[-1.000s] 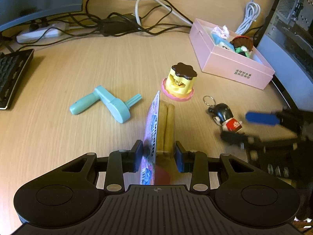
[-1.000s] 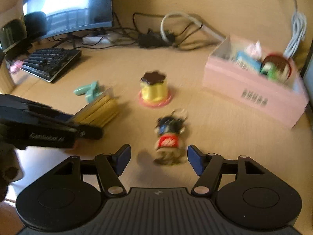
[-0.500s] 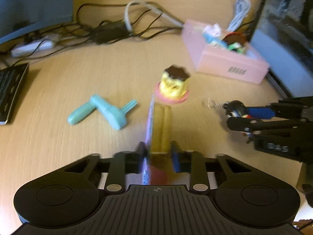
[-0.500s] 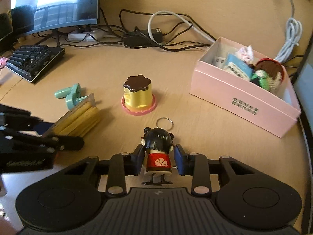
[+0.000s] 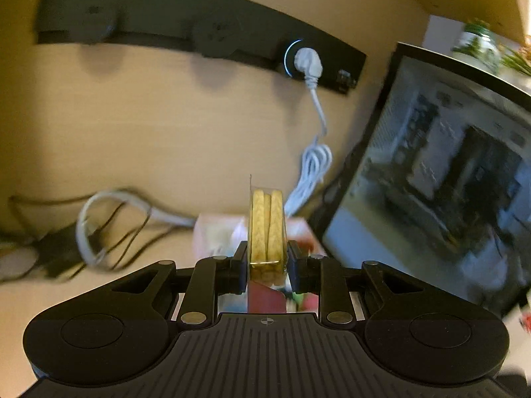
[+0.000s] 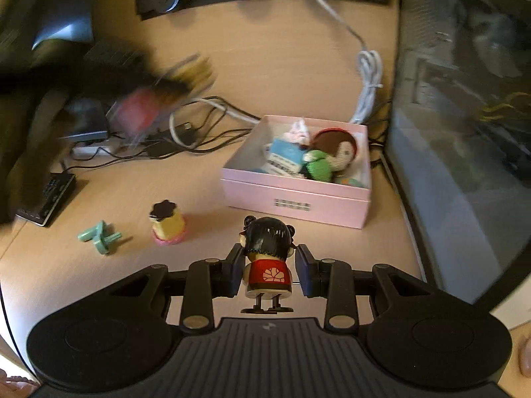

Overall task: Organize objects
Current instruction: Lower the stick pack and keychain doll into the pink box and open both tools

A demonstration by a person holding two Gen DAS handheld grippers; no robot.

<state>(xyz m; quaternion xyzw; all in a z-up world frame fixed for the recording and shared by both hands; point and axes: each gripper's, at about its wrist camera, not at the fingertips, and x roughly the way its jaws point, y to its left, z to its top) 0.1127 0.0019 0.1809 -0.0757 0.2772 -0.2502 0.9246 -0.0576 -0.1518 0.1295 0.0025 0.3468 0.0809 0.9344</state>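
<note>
Left gripper (image 5: 267, 267): clamped on the packet of yellow biscuits (image 5: 267, 229), which stands on edge between the fingers. The packet's lower end is hidden behind the gripper body. Behind the packet, the pink box (image 5: 212, 232) shows only as a blurred patch; its contents cannot be made out in this view. To the right stands a dark glass-fronted case (image 5: 438, 182), smeared by motion. On the wall, a black socket strip (image 5: 199, 30) carries a white plug (image 5: 307, 63) with a coiled white cable (image 5: 312, 165).

Right gripper (image 6: 268, 270): clamped on the doll keychain (image 6: 267, 258), black hair and red top, seen from behind; its key ring is out of sight. The pink box (image 6: 295, 199) sits on the desk (image 6: 298, 59) just beyond the doll, open, with a crocheted doll (image 6: 332, 156) and a blue card (image 6: 285, 156) inside. The pudding toy (image 6: 167, 222) and the teal clip (image 6: 99, 235) lie on the desk to the left, apart from each other. The left gripper (image 6: 99, 79) with its packet is a dark smear at upper left; no detail can be read.

Change from half a second ago: the left gripper has risen and tilted up, so its view now faces the wall rather than the desktop. The right gripper has lifted the doll off the desk and brought it nearer the pink box. Pudding toy and teal clip have not moved.
</note>
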